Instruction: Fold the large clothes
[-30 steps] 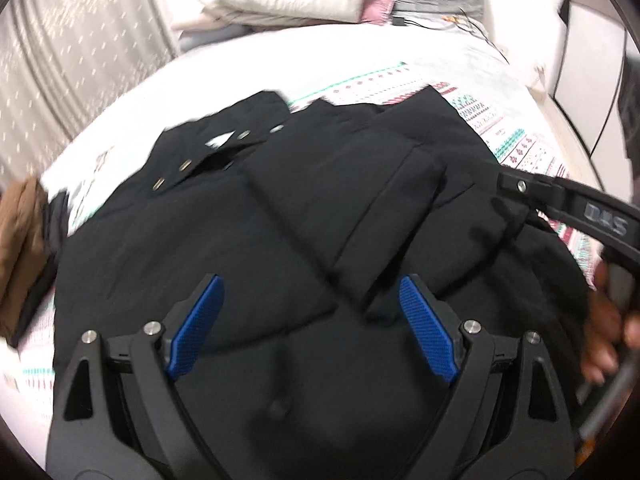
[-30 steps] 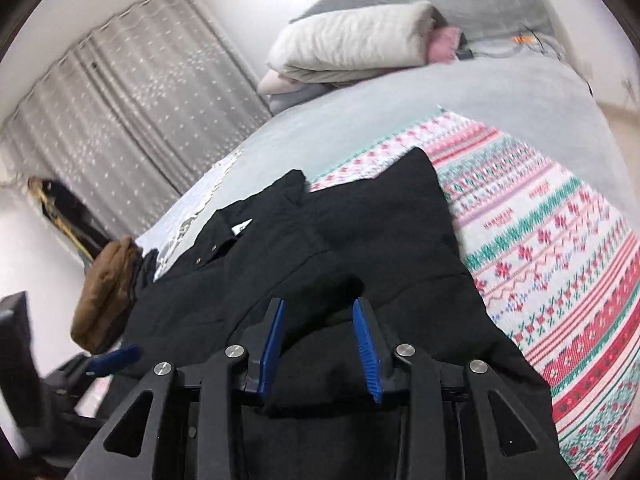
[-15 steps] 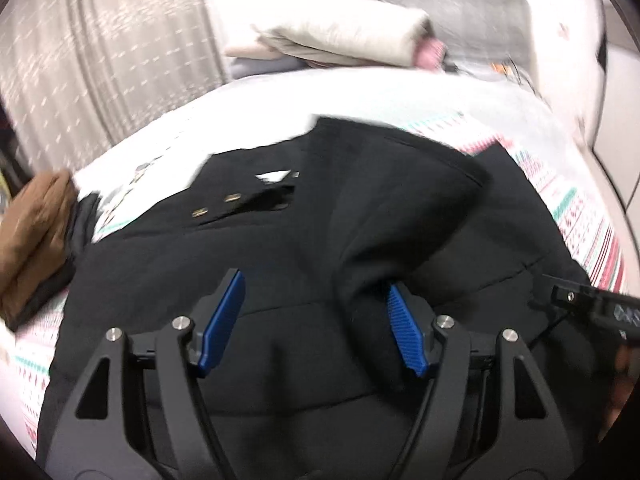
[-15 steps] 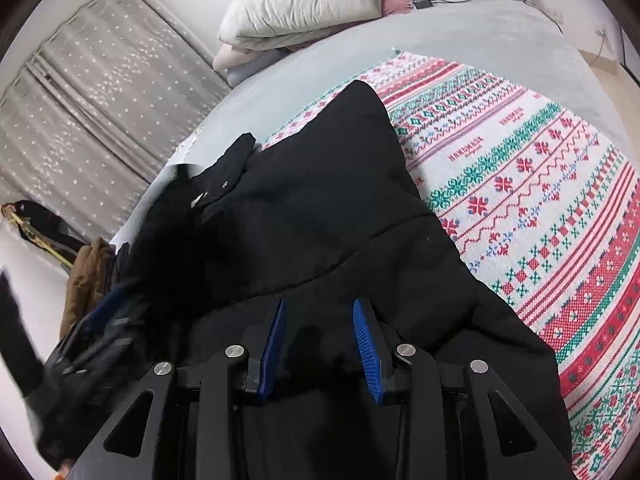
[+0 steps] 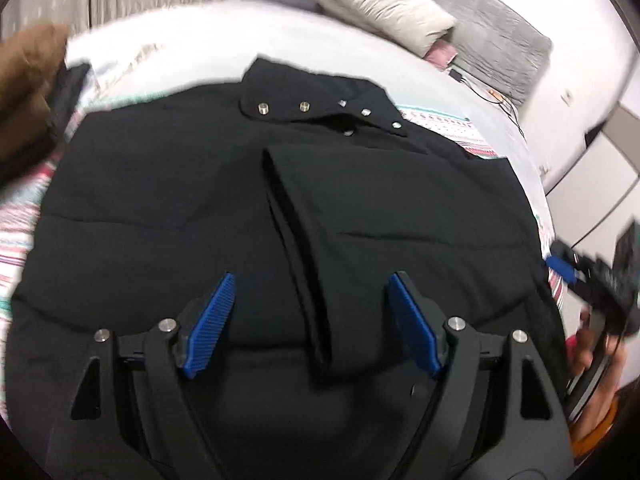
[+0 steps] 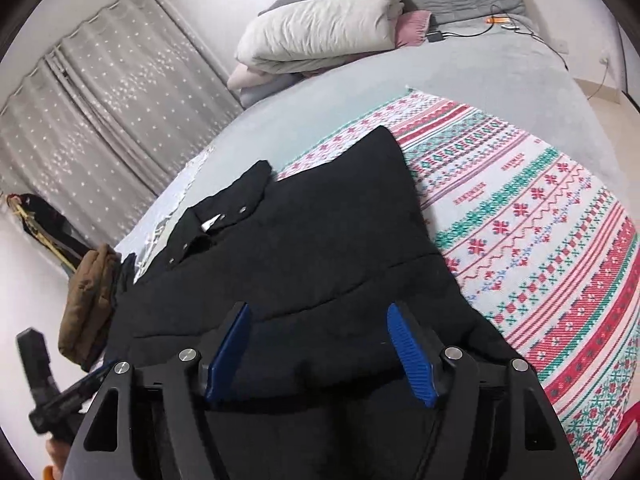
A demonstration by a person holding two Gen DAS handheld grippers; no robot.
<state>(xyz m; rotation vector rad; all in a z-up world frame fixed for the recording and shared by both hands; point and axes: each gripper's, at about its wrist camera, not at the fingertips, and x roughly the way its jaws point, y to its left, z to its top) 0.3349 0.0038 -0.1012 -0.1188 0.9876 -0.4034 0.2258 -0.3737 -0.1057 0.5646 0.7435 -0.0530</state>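
Note:
A large black padded jacket [image 5: 200, 208] lies flat on a patterned blanket, collar with metal snaps [image 5: 304, 106] at the far end. One sleeve [image 5: 316, 240] is folded in along its middle. My left gripper [image 5: 312, 324] is open and empty, hovering above the jacket's lower part, over the sleeve's end. In the right wrist view the jacket [image 6: 320, 248] fills the middle; my right gripper [image 6: 320, 356] is open and empty above its right lower side. The right gripper also shows at the right edge of the left wrist view [image 5: 576, 276].
The red, green and white patterned blanket [image 6: 540, 240] covers a grey bed [image 6: 500, 72]. Folded white bedding [image 6: 320, 36] and a pink item lie at the head. A brown garment [image 6: 90, 300] lies left of the jacket. Grey curtains [image 6: 100, 120] hang at the left.
My right gripper has opened and let go of the black fabric. The sleeve now lies flat along the jacket's middle. My left gripper has pulled back and opened wider.

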